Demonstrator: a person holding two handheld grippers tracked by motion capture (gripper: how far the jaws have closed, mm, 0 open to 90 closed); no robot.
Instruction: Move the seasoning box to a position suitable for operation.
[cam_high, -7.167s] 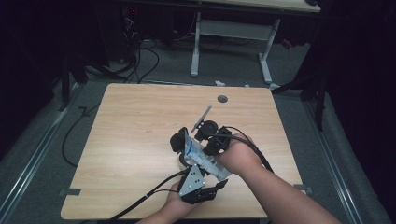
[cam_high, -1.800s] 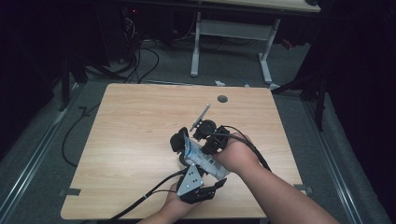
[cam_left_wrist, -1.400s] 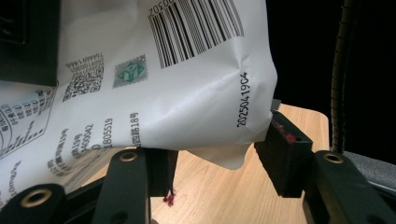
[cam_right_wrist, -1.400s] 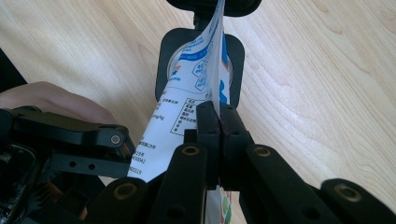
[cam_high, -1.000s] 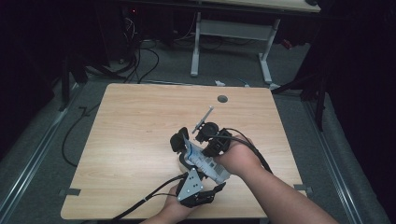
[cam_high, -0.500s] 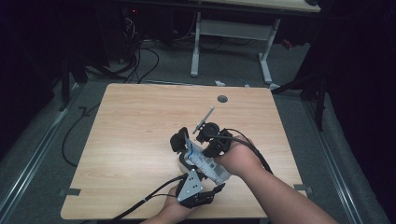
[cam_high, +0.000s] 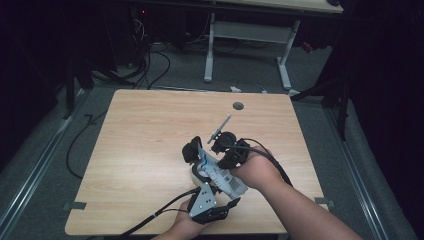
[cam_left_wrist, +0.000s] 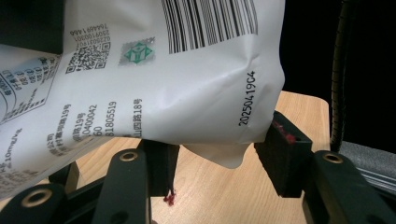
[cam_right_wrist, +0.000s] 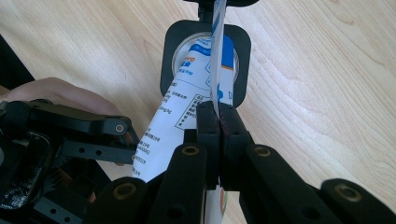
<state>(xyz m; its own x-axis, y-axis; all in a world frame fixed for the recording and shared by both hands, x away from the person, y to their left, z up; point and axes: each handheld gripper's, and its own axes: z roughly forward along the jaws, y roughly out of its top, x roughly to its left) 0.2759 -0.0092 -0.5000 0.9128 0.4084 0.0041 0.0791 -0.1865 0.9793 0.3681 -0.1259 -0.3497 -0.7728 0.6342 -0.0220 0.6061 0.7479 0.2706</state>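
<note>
Two hand-held grippers work one white printed pouch (cam_high: 218, 175) above the table's (cam_high: 145, 145) near edge. Right hand-held gripper (cam_right_wrist: 218, 116) has its jaws pressed together on the pouch's thin sealed edge, probably to steady or tear it. Left hand-held gripper (cam_left_wrist: 215, 163) has its jaws apart, with the pouch's lower corner (cam_left_wrist: 233, 156) hanging between them; whether they bear on it I cannot tell. Bare wood lies wide ahead and left.

Bare table (cam_high: 140, 150) lies open left of the packet (cam_high: 220, 175); both tongs crowd it.
</note>
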